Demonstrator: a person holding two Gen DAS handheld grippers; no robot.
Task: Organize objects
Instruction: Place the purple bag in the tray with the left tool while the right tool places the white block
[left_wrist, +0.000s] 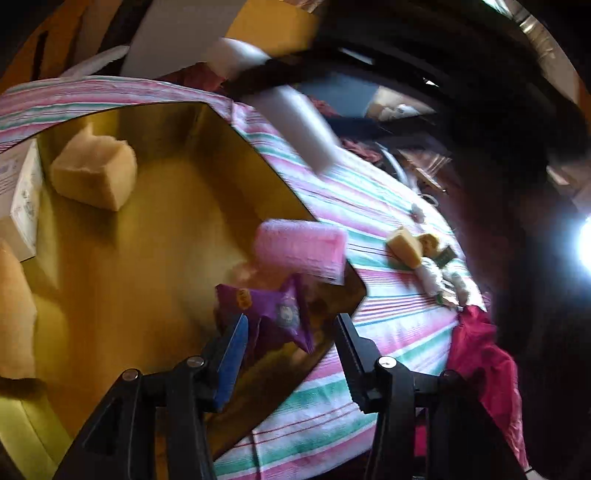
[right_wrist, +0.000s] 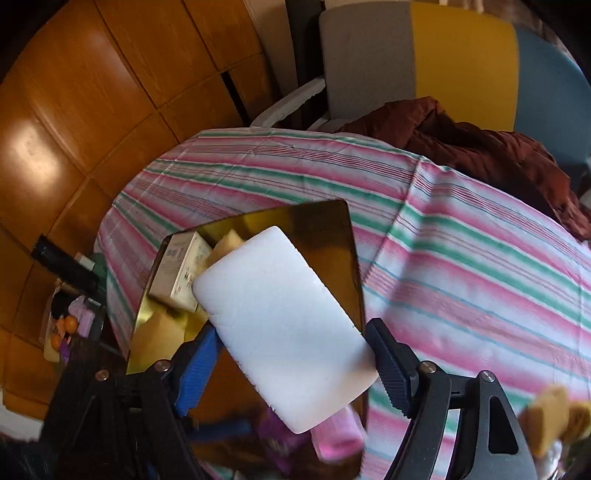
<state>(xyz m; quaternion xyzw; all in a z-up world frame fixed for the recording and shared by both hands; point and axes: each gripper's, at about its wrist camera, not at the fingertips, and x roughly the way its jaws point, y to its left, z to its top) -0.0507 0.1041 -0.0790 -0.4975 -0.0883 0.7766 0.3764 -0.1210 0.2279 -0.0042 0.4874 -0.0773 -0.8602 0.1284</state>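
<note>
A gold box (left_wrist: 236, 140) stands on a striped cloth (left_wrist: 369, 206). It holds beige sponge pieces (left_wrist: 94, 173), a white carton (left_wrist: 22, 195) and a purple packet (left_wrist: 275, 314). A pink sponge roll (left_wrist: 301, 253) sits blurred at the box's near corner. My left gripper (left_wrist: 291, 332) is open over that corner. The purple packet lies between its fingers, untouched by the pads. My right gripper (right_wrist: 291, 343) hangs above the box (right_wrist: 332, 229), shut on a white foam block (right_wrist: 284, 325) that sits tilted between its pads. That block (left_wrist: 299, 129) shows blurred in the left wrist view too.
Another beige sponge (left_wrist: 404, 245) and small items (left_wrist: 443, 277) lie on the cloth to the right, beside a magenta fabric (left_wrist: 480, 354). A brown garment (right_wrist: 480, 151) lies at the cloth's far edge before a chair back (right_wrist: 424, 55). A low stand with clutter (right_wrist: 70, 325) is on the wooden floor.
</note>
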